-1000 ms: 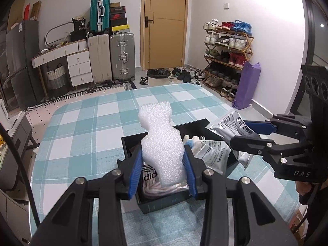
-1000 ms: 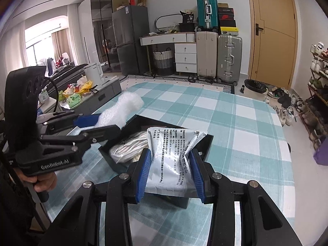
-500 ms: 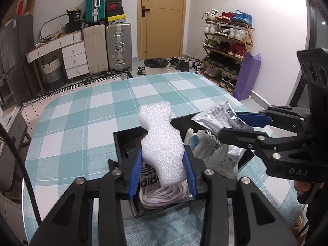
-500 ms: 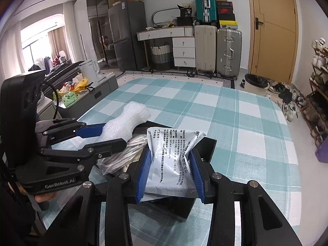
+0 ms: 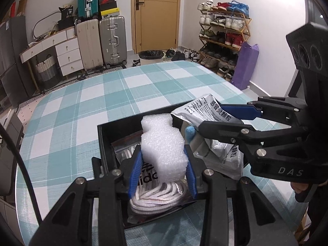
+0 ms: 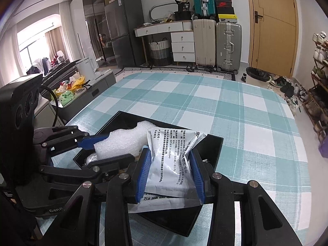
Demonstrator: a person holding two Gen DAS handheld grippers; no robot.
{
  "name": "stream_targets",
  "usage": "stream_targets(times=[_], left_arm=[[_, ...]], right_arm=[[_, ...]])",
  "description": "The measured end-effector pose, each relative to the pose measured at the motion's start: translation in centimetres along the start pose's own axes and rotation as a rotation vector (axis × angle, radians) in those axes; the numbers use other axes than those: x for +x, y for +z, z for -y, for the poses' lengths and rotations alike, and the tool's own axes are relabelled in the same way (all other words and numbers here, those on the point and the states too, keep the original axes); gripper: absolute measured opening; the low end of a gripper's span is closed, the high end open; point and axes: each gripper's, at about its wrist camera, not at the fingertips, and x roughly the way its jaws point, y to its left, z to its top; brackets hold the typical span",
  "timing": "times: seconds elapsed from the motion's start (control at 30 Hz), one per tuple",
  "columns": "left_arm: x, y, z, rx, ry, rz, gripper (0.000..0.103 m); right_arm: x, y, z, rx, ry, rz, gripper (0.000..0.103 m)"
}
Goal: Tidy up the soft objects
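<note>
A black box (image 5: 106,135) sits on the checked tablecloth; it also shows in the right wrist view (image 6: 215,145). My left gripper (image 5: 163,167) is shut on a white foam piece (image 5: 162,143), held low over the box; the foam also shows in the right wrist view (image 6: 121,141). My right gripper (image 6: 171,172) is shut on a silver printed pouch (image 6: 170,160), just over the box; the pouch also shows in the left wrist view (image 5: 205,110). Inside the box lie a bag of white laces with an adidas label (image 5: 155,192) and another silver pouch (image 5: 225,160).
The table with the teal and white checked cloth (image 5: 123,94) stretches beyond the box. Suitcases (image 5: 102,41), a drawer unit, a shoe rack (image 5: 223,37) and a door stand at the far walls. A low cabinet with bags (image 6: 71,90) stands left of the table.
Both grippers have come down toward the box with their objects. The foam piece and the silver pouch now sit lower, partly within the box's rim.
</note>
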Motion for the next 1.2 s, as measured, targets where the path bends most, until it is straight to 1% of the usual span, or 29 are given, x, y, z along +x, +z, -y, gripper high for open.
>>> stream_targets(times=[0.23, 0.3, 0.33, 0.43, 0.5, 0.53, 0.6, 0.63, 0.67, 0.7, 0.8, 0.87, 0.97, 1.03, 1.13, 1.2], left_arm=[[0.1, -0.1, -0.2, -0.009, -0.001, -0.003, 0.037], [0.0, -0.1, -0.2, -0.011, 0.001, -0.004, 0.039], [-0.2, -0.1, -0.2, -0.01, 0.005, -0.005, 0.041], [-0.7, -0.2, -0.3, -0.016, 0.012, 0.005, 0.052], [-1.3, -0.4, -0.4, -0.024, 0.009, 0.014, 0.058], [-1.6, -0.4, -0.5, -0.028, 0.011, 0.02, 0.064], [-2.4, -0.6, -0.5, -0.038, 0.011, 0.04, 0.07], [-2.8, -0.7, -0.6, -0.044, 0.012, 0.047, 0.081], [-3.2, -0.9, -0.6, -0.053, 0.018, 0.056, 0.091], [-3.5, -1.0, -0.7, -0.06, 0.022, 0.063, 0.094], [-4.4, -1.5, -0.9, -0.075, 0.014, 0.074, 0.099], [-5.0, -1.9, -1.0, -0.084, 0.025, 0.091, 0.103], [-5.8, -2.7, -1.0, -0.092, 0.029, 0.117, 0.103], [-6.2, -3.1, -0.9, -0.092, 0.031, 0.126, 0.103], [-6.7, -3.8, -0.8, -0.093, 0.057, 0.147, 0.103], [-6.8, -4.2, -0.9, -0.102, 0.059, 0.151, 0.103]], right_arm=[[0.8, 0.0, -0.1, 0.002, 0.007, 0.004, 0.041], [0.7, -0.1, -0.1, 0.005, 0.011, 0.008, 0.048], [0.5, -0.1, -0.1, 0.007, 0.013, 0.012, 0.051], [-0.1, -0.3, 0.2, 0.017, 0.009, 0.028, 0.064], [-0.9, -0.6, 0.4, 0.021, 0.01, 0.048, 0.075], [-1.4, -0.8, 0.4, 0.02, 0.005, 0.056, 0.078], [-2.2, -1.1, 0.5, 0.018, -0.001, 0.068, 0.09], [-2.6, -1.3, 0.6, 0.02, -0.007, 0.074, 0.093], [-3.1, -1.6, 0.6, 0.026, -0.012, 0.085, 0.099], [-3.7, -1.8, 0.7, 0.034, -0.017, 0.101, 0.102], [-5.1, -2.5, 0.9, 0.056, -0.006, 0.144, 0.102], [-5.8, -3.1, 0.8, 0.059, 0.002, 0.163, 0.102], [-6.7, -3.9, 0.1, 0.033, -0.014, 0.192, 0.102], [-7.0, -4.5, -0.5, 0.009, -0.022, 0.194, 0.102], [-7.4, -5.3, -1.2, -0.01, -0.022, 0.206, 0.102], [-7.5, -5.7, -1.5, -0.009, -0.015, 0.218, 0.102]])
